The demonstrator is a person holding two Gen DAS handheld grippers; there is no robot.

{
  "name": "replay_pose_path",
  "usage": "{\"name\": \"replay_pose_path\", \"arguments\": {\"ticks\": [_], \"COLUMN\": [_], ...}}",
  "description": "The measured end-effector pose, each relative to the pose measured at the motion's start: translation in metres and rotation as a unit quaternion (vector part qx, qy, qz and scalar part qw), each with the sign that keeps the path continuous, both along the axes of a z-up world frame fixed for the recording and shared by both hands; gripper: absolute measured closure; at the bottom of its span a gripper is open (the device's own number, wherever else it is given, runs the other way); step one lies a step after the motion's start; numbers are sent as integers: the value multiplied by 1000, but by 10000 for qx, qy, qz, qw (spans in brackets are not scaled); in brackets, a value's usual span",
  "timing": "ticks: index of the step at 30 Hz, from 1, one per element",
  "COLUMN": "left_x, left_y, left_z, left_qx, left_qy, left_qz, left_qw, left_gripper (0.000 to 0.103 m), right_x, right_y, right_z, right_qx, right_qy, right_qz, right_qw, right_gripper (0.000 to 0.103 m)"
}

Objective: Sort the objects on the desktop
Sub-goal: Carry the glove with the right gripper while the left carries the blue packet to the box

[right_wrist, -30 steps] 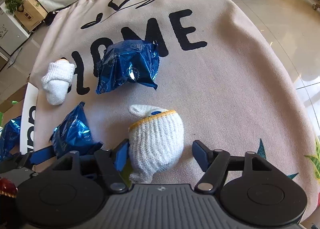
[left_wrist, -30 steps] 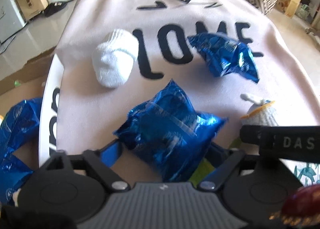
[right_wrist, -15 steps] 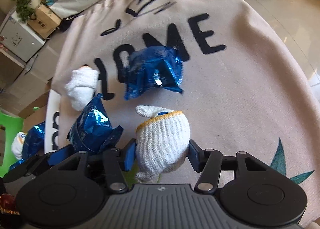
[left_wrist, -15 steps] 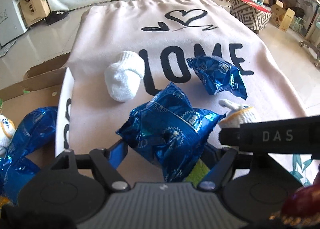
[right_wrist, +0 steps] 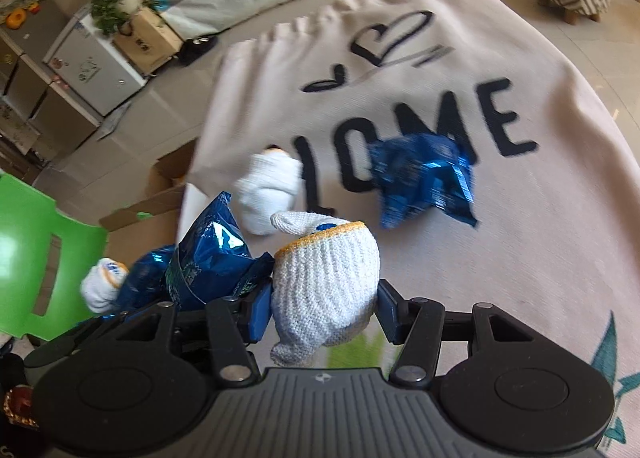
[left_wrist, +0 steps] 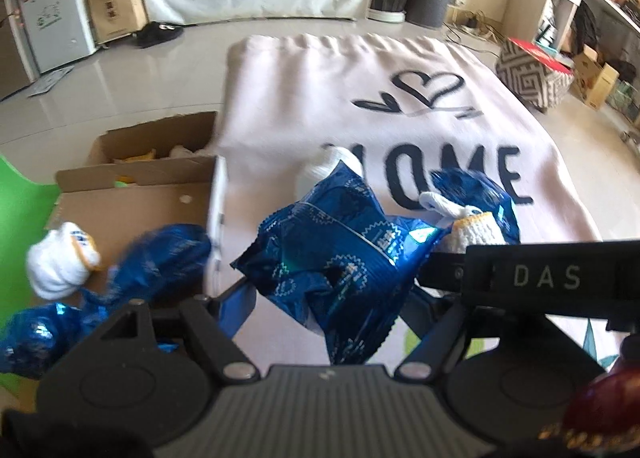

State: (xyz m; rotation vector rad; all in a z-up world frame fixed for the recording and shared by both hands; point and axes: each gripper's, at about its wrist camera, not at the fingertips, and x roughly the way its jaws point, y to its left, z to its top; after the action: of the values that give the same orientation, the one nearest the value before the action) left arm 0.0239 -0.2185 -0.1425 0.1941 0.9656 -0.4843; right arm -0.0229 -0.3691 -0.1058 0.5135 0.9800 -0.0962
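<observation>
now my left tool [left_wrist: 332, 298] is clamped on a crinkly blue foil snack bag [left_wrist: 340, 250], my right tool [right_wrist: 320, 310] on a white knitted glove bundle [right_wrist: 326, 282]; the open brown cardboard box [left_wrist: 132, 194] lies at left of the frame, nearer my left hand.

Black ribbed left gripper [left_wrist: 332, 298] with blue pads, silver screws; right gripper [right_wrist: 324, 308] alike, side lettered "DAS".

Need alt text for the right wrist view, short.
The right hand-held gripper is shut on a white knitted glove ball above a beige HOME rug. A blue foil packet and another glove ball lie on the rug.
</observation>
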Motion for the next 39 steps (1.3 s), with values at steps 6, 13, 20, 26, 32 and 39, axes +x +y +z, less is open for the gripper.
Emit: {"name": "replay_pose_path", "arguments": {"ticks": [6, 13, 20, 26, 32, 39], "left_x": [15, 34, 51, 58, 64, 71], "left_y": [29, 68, 110, 130, 147, 163], "left_z": [16, 26, 31, 34, 36, 28], "left_qx": [-104, -201, -316, -440, -506, -419], "left_qy": [-65, -45, 43, 107, 195, 424], "left_qz": [365, 897, 1457, 1715, 2045, 2475], "left_qw": [9993, 9958, 9888, 9841, 9774, 9671], "left_gripper": [27, 27, 27, 28, 28, 28], "right_x": [15, 38, 59, 72, 85, 99], "right_y": [24, 60, 95, 106, 116, 129], "right_z": [15, 24, 24, 18, 17, 3], "right_qx": [77, 284, 508, 691, 840, 1100], "right_qy": [-275, -542, -845, -925, -1006, -903], "right_qz": [280, 636, 998, 992, 967, 1001], "right_qw": [9992, 9961, 9901, 9883, 9866, 9847], "right_gripper": [49, 48, 48, 49, 49, 49]}}
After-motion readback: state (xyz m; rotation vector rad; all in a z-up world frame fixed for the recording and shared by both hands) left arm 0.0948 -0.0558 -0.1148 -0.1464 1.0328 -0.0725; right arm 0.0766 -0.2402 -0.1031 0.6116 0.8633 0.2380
